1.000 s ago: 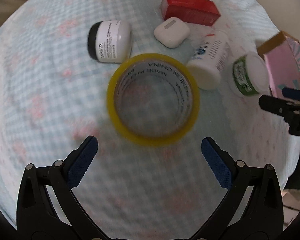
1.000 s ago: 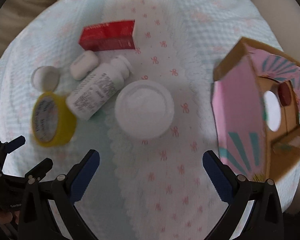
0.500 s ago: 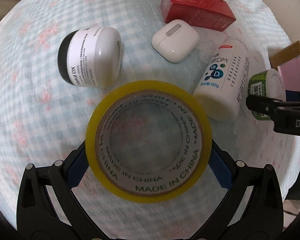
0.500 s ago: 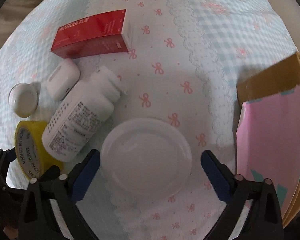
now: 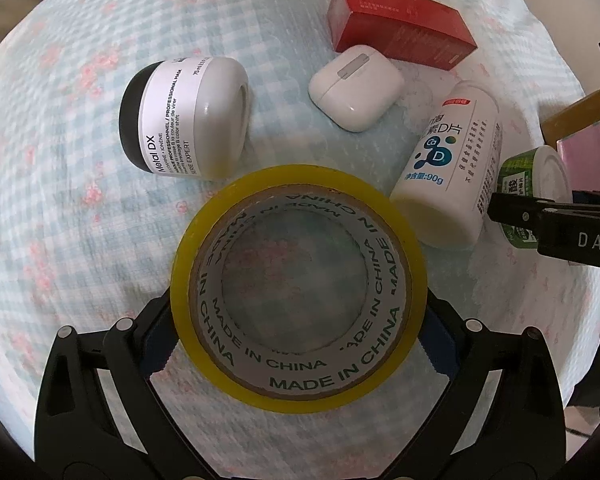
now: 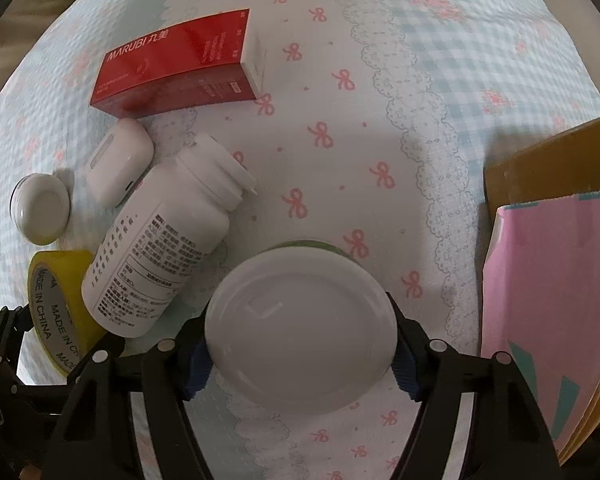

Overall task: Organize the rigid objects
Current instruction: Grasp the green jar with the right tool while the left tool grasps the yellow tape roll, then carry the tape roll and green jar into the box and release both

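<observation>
A yellow tape roll [image 5: 299, 288] lies flat on the cloth between the fingers of my left gripper [image 5: 298, 344], whose blue pads sit against its sides. It also shows at the left in the right wrist view [image 6: 56, 304]. A green jar with a white lid [image 6: 300, 328] stands between the fingers of my right gripper [image 6: 300, 364], pads touching the lid's sides. The jar also shows in the left wrist view [image 5: 536, 188], partly behind the right gripper. A white pill bottle [image 5: 452, 164] lies between tape and jar.
A black-and-white cream jar [image 5: 184, 116] lies on its side behind the tape. A white earbud case [image 5: 356, 86] and a red box [image 5: 400, 34] lie further back. A pink and brown cardboard box [image 6: 552, 280] stands at the right, close to the green jar.
Both grippers moved forward and down. The tape roll now sits between the left fingers and the jar between the right fingers. Both jaws have narrowed onto them.
</observation>
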Demonstrator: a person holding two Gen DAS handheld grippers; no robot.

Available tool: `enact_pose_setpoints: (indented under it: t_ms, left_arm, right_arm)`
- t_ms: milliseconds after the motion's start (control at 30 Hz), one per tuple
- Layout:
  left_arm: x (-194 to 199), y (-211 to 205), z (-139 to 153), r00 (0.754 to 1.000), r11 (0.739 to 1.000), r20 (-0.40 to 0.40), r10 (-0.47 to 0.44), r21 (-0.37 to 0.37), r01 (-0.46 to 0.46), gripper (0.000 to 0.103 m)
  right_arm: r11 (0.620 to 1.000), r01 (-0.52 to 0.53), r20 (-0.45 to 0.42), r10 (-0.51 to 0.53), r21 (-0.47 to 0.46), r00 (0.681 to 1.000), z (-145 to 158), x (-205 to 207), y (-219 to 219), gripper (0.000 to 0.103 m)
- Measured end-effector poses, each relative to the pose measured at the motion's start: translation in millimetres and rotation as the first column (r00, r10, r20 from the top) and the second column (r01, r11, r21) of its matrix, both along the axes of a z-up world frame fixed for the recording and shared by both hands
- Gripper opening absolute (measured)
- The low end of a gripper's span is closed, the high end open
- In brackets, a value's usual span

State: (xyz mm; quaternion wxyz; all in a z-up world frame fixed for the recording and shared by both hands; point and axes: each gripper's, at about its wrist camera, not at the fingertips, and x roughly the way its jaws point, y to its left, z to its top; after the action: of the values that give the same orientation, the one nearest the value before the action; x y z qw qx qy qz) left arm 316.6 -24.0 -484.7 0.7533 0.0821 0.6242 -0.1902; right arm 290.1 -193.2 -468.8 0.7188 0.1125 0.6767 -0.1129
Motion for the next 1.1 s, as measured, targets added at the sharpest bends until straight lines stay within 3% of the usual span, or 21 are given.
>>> enact_pose_setpoints:
  t_ms: [200,433,700,967,1100]
  left_arm:
    - [-7,16,8,1.0,1.0,0.024,0.009,-0.014,-0.009,0.097]
    - [-21,40,46,0.996,0.999,0.082,0.029,-0.038,-0.026,0.097]
    - [-48,71,121,0.988,0.995,0.139,0.073,-0.074,-0.063,0.097]
    - [-86,65,225,0.973,0.99,0.216,0.082,-0.128,-0.055,0.097]
    - [-101,53,258,0.965,0.989,0.251,0.075,-0.143,-0.04,0.097]
  right_arm:
    - [1.0,0.006,0.017,-0.006,-0.009,1.0,6,-12,7,0.068]
    - [1.0,0.025,0.067,-0.024,-0.01,0.997,31,-32,15,0.068]
    - [0.999,0.032,0.147,-0.031,-0.002,0.989,92,-70,31,0.068]
    - [0.999,0.038,0.224,-0.034,-0.012,0.974,184,-120,39,0.068]
    - [1.0,0.031,0.269,-0.027,-0.008,0.963,222,-141,36,0.068]
